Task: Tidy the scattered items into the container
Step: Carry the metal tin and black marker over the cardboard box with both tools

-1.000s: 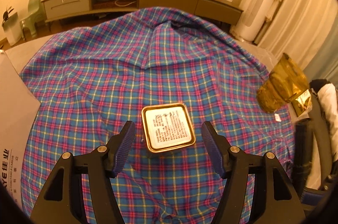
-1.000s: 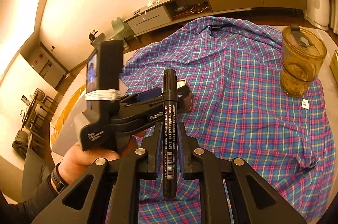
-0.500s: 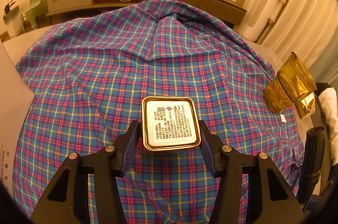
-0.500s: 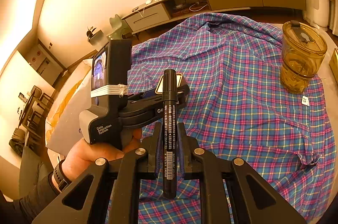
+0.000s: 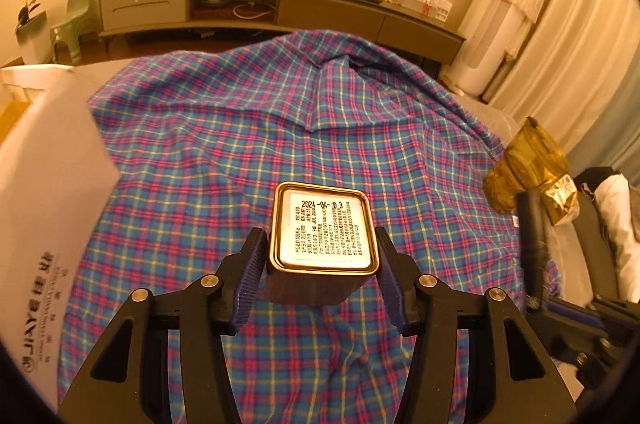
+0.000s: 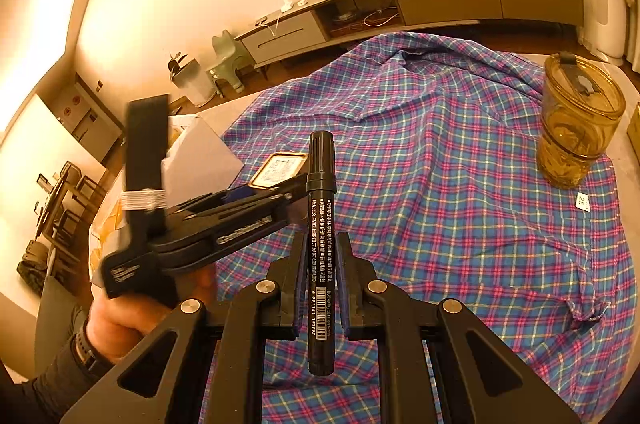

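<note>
Tin (image 5: 323, 236) — clear above plaid cloth (image 5: 240, 152)

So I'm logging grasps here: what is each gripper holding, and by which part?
The left gripper clamps the square tin by its two opposite side walls. The right gripper pinches the black marker around its barrel.

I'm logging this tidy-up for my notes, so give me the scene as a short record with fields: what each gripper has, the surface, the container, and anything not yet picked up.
left gripper: fingers clamped on a small gold-rimmed square tin, lifted clear of the cloth
right gripper: shut on a black marker pen, cap pointing away
surface: blue and pink plaid cloth
container: white cardboard box, at the cloth's left edge
not yet picked up: amber lidded jar, upright at the cloth's right edge
</note>
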### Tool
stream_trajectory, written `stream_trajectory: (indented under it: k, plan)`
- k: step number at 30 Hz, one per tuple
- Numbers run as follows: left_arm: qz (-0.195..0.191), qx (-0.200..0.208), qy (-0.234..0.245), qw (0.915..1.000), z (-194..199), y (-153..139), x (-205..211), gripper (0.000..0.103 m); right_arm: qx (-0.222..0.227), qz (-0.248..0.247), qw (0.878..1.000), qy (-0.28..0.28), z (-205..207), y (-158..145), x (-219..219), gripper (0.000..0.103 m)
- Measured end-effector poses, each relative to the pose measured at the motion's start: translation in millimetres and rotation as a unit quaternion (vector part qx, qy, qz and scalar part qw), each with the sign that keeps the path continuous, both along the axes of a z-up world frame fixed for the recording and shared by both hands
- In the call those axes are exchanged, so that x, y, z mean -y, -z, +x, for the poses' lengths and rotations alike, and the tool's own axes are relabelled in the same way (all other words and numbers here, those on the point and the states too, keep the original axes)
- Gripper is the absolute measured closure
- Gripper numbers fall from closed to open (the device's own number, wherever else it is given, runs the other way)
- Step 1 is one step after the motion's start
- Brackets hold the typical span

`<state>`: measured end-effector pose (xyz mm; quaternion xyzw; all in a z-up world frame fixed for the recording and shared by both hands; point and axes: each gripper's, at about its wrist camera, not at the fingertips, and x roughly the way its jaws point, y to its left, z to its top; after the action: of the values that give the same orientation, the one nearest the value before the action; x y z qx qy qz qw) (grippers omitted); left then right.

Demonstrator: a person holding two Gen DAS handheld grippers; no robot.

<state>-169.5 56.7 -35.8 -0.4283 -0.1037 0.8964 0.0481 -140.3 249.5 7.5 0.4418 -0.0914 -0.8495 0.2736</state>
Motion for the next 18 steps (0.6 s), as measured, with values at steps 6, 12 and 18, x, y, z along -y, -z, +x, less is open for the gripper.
stream_trajectory:
  k: [6, 12, 18]
  plan:
    - [0.006, -0.014, -0.003, 0.9999, 26.2, -18.7, 19.1, 0.048, -0.008, -0.005, 1.0, -0.011, 1.6, -6.4, 13.1, 0.089]
    - [0.008, -0.037, -0.01, 0.9992, 50.2, -41.2, 38.7, 0.048, -0.015, -0.008, 1.0, -0.026, 6.2, -10.0, 32.8, 0.089]
    - [0.017, -0.05, -0.013, 0.9985, 65.1, -54.7, 52.9, 0.048, -0.029, -0.009, 0.999, -0.042, 12.3, -17.2, 57.1, 0.089]
